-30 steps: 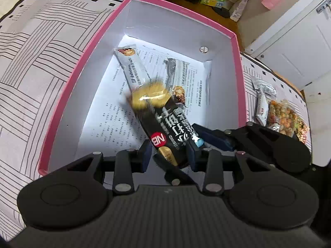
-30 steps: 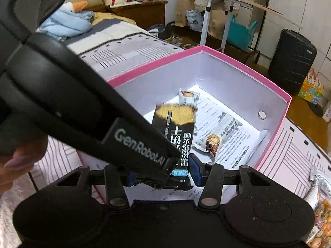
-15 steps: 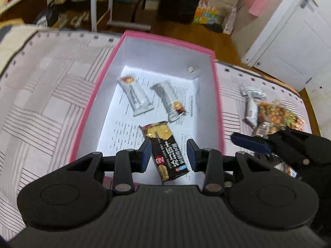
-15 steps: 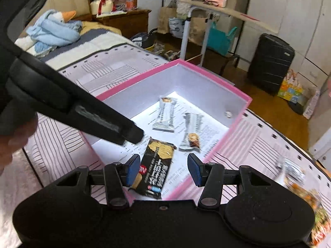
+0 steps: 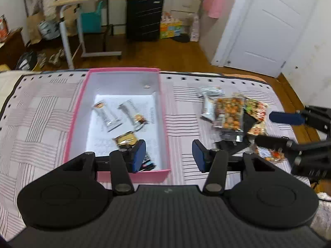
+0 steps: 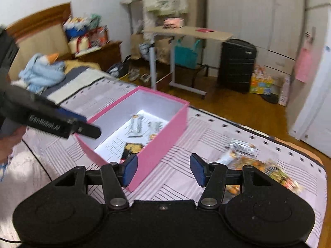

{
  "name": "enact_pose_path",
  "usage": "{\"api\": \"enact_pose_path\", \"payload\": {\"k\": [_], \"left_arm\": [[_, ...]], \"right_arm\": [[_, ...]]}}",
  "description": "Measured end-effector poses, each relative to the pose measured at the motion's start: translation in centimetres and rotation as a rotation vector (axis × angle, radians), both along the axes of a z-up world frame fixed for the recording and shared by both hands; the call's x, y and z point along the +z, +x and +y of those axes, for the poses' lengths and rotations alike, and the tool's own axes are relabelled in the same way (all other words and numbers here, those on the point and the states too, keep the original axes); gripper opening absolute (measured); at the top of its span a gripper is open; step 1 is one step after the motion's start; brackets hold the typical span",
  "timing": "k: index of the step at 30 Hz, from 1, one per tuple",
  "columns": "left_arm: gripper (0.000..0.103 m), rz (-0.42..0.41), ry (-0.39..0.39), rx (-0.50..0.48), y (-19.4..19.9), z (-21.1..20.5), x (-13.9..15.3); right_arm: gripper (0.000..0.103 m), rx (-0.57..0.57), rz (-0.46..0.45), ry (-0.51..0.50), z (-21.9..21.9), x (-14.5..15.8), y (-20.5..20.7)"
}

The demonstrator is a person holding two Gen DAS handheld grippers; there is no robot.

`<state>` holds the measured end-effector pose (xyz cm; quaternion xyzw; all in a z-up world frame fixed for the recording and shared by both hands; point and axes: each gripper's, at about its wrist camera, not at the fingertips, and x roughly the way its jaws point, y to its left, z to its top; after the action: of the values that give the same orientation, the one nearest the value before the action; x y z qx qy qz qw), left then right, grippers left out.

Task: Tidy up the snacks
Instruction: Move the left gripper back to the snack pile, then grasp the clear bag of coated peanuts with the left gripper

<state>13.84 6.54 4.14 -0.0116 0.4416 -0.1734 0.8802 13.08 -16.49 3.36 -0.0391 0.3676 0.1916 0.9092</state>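
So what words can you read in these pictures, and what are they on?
"GenRobot.AI": smeared white letters on the side of the left tool, in the right wrist view.
Black snack bar, silver bars, printed sheet in the pink box, loose snack packets: print too blurred to read.

Both wrist views high, angled down, sharing pink box [image 5: 163,111]

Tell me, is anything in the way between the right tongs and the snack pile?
Nothing visible blocks it. The right tongs, open and empty, hang over bare bedspread, and the snack pile lies just beyond them, beside the pink box.
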Motion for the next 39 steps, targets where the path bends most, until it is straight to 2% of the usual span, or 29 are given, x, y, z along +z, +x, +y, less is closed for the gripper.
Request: {"api": "enact_pose_path", "payload": {"k": [5, 8, 14, 20, 26, 30, 35, 39], "left_arm": [[0.056, -0.004, -0.026, -0.018, 0.4, -3.1, -0.4], [0.058, -0.009, -0.061, -0.028, 1.3, -5.2, -1.2], [0.058, -0.057, -0.037, -0.034, 3.6, -10.0, -3.3], [0.059, -0.047, -0.052, -0.032, 7.2, -13.7, -6.2], [0.059, -0.028, -0.102, -0.027, 10.3, -14.9, -10.2], [0.059, 0.032, -0.133, -0.028, 11.5, -15.2, -13.8], [0.058, 0.067, -0.176, -0.047, 12.4, -16.1, -17.0], [0.059, 0.104, -0.171, -0.052, 13.5, -17.4, -18.8]], "right_arm": [[0.062, -0.105, -0.014, 0.020, -3.7, -0.4, 0.2], [0.062, -0.153, -0.023, -0.013, -5.3, -1.4, 0.9], [0.062, -0.240, 0.003, -0.023, -8.0, -4.5, 3.7], [0.062, -0.233, -0.015, 0.046, -10.1, -9.0, 5.3], [0.062, -0.228, 0.031, 0.027, -10.6, -13.5, 6.8], [0.062, -0.219, 0.072, 0.040, -10.0, -15.3, 7.6], [0.062, -0.217, 0.047, -0.026, -8.8, -16.8, 8.0], [0.062, -0.264, 0.052, -0.001, -9.1, -17.9, 9.1]]}}
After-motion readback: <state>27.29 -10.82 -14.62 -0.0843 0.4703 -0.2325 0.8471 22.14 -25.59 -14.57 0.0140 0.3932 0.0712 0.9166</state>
